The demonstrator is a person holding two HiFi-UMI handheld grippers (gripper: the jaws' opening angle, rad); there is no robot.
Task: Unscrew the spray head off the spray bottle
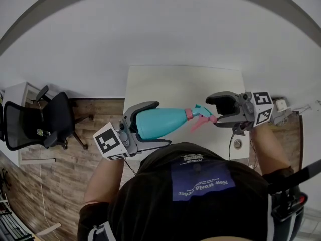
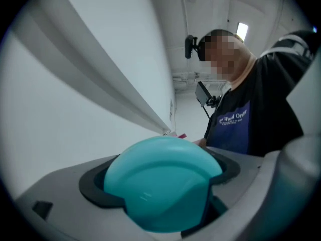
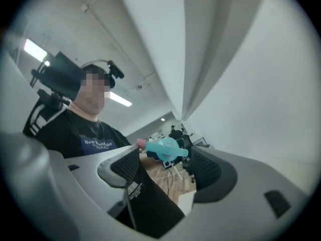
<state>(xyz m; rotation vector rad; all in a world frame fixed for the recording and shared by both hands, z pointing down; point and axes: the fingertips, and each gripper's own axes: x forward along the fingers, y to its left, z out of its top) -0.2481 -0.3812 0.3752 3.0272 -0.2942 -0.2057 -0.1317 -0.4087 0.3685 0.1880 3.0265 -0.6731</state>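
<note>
A teal spray bottle (image 1: 159, 121) lies level in the air above the white table's near edge, its pink collar and teal-and-pink spray head (image 1: 201, 115) pointing right. My left gripper (image 1: 149, 124) is shut on the bottle's body; in the left gripper view the bottle's round base (image 2: 160, 182) fills the space between the jaws. My right gripper (image 1: 219, 109) stands open just right of the spray head, apart from it, nothing between its pads. In the right gripper view the spray head (image 3: 166, 149) shows beyond the spread jaws.
The white table (image 1: 185, 92) reaches back to a white wall. A black office chair (image 1: 42, 122) stands on the wood floor at the left. A cable hangs at the table's near right corner (image 1: 233, 143). The person's dark shirt fills the bottom of the head view.
</note>
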